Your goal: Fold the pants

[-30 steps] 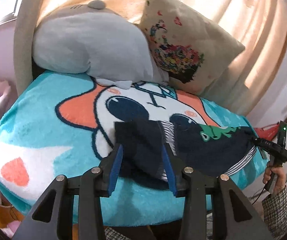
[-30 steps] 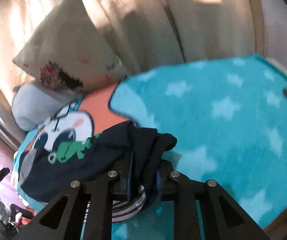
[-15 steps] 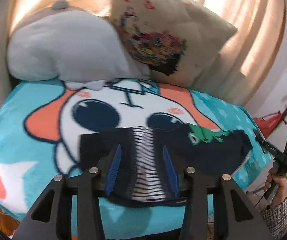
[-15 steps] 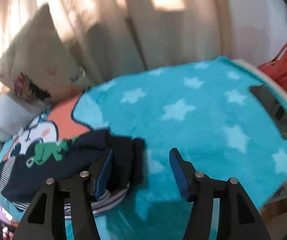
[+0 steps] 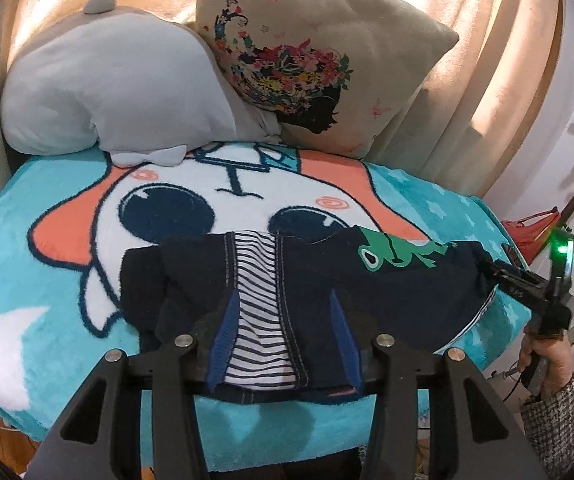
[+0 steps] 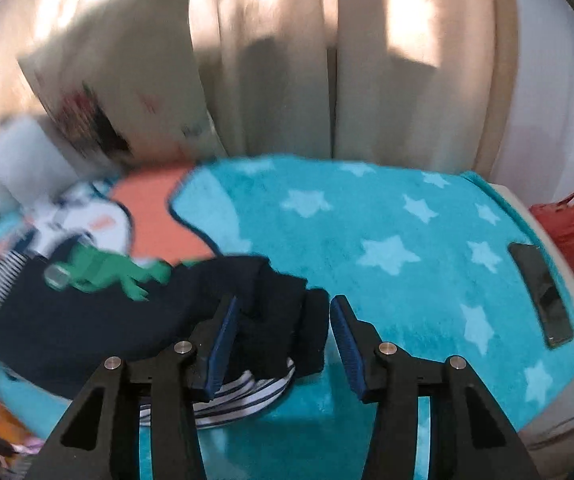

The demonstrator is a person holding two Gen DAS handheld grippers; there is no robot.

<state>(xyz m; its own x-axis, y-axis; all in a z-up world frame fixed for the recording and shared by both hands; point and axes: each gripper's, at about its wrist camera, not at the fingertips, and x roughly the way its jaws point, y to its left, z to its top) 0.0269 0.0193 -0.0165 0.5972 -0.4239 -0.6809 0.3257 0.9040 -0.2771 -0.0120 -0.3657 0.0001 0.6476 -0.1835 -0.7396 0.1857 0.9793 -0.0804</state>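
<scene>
The pants (image 5: 371, 300), dark navy with a green frog print and a striped lining, lie across the near part of a teal cartoon blanket (image 5: 47, 280), over the lower half of its big-eyed face. In the left wrist view the left gripper (image 5: 283, 340) sits low over the striped waist end; its jaws have just been opening, with the blue pads (image 5: 223, 344) spread either side of the lining and the fabric between them, and whether either pad rests on the cloth cannot be told. In the right wrist view, which is motion-blurred, the right gripper (image 6: 283, 336) stands at the bunched dark end of the pants (image 6: 87, 312). Its jaws have just been closing; the left pad (image 6: 223, 336) is at the edge of the bunch, the right pad is apart from it with bare blanket (image 6: 407, 220) showing in the gap, so nothing is pinched. A dark flat phone-like item (image 6: 543, 292) lies on the starred part of the blanket, well apart from the pants. A grey plush (image 5: 107, 80) and a floral pillow (image 5: 319, 52) lean against the curtains (image 5: 487, 60) at the far side. The person's hand (image 5: 543, 356) holding the right gripper (image 5: 527, 284) shows at the right edge
</scene>
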